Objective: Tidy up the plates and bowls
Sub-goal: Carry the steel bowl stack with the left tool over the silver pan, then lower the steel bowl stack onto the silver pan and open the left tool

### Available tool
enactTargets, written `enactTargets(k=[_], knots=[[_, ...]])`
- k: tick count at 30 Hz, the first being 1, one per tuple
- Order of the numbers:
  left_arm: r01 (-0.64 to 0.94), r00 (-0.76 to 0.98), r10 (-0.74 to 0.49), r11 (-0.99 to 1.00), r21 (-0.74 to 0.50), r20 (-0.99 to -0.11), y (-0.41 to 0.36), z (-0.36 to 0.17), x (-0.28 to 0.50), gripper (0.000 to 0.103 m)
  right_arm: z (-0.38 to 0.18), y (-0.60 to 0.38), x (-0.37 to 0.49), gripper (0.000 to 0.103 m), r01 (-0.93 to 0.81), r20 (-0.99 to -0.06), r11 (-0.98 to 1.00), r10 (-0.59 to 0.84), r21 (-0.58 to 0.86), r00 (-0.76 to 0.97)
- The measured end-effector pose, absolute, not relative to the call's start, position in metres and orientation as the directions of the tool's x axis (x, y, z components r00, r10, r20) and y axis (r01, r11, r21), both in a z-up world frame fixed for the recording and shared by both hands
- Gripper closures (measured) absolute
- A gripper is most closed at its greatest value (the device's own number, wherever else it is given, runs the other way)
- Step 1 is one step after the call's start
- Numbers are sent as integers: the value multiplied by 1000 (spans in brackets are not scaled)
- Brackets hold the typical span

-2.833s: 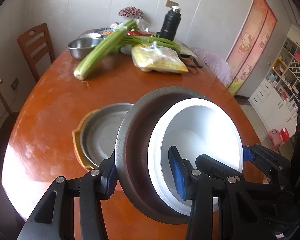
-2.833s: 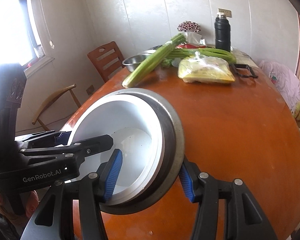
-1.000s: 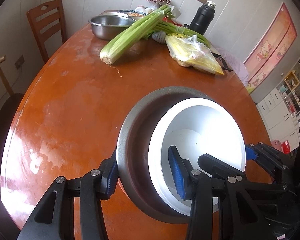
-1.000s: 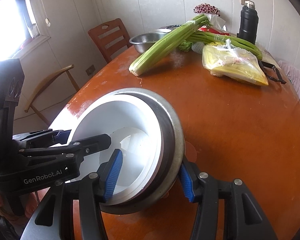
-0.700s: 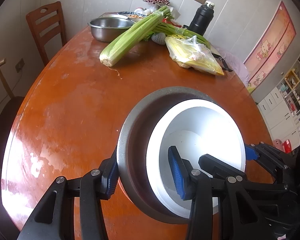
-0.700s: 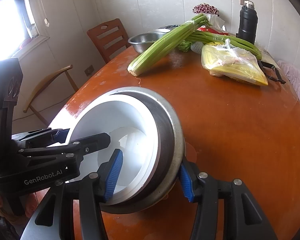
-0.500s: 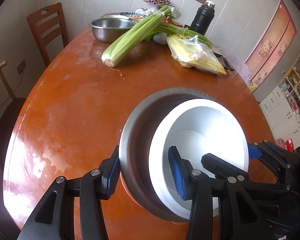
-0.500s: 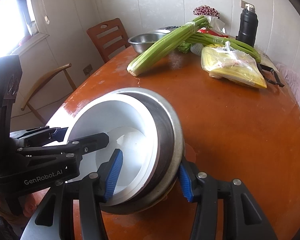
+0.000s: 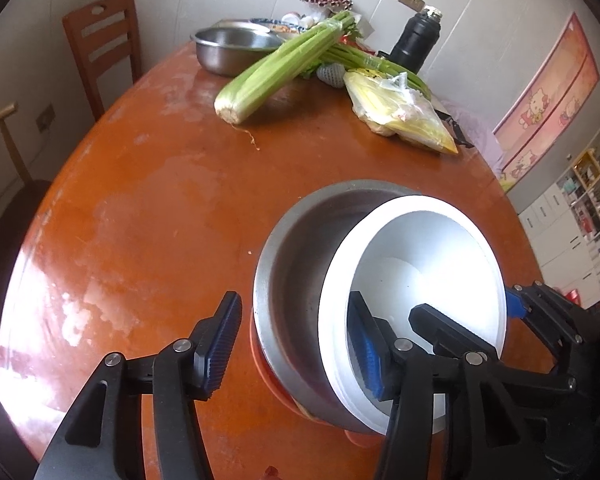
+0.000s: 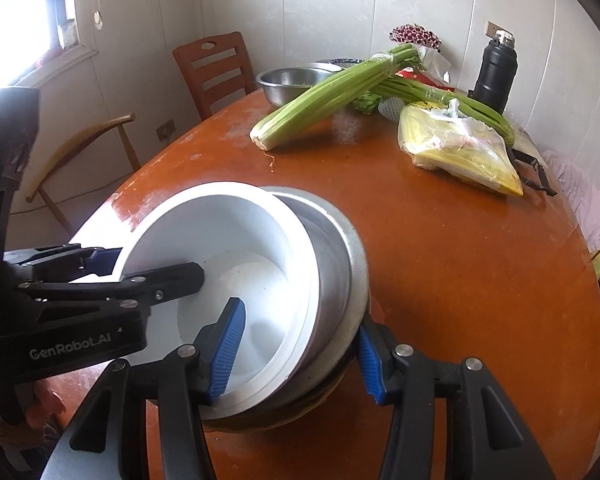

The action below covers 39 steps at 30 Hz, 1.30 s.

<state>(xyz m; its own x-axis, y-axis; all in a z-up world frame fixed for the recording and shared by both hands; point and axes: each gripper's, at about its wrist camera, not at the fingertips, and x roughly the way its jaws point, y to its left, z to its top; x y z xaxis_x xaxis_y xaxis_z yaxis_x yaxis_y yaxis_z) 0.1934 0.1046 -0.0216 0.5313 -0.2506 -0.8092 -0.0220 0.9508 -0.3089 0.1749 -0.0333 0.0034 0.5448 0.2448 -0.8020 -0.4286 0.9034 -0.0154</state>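
table [image 9: 148, 208]: your stacked white bowl [image 9: 428, 264] in steel bowl [image 9: 296, 264] sits tilted at its near edge | right gripper [image 10: 296, 348]: angled down, clenched across both rims (one pad inside) | left gripper [image 9: 296, 336]: angled down, jaws opening, outer pad clear of steel

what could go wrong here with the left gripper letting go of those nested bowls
The left gripper jaws are opening, so the tilted metal bowl and white bowl hang on the right gripper alone; they could tip or slide apart. One left finger inside the white bowl may snag it.
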Motion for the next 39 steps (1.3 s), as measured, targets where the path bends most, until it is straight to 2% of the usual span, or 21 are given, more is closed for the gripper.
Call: enactTargets(k=[5, 39], knots=[[0, 504, -296, 939, -343, -811, 98, -25, 199, 47, 4, -33, 174, 51, -427, -798, 903, 226, -43, 559], [116, 500, -303, 952, -283, -812, 24, -14, 208, 47, 5, -98, 177, 49, -337, -801, 940, 163, -51, 576]])
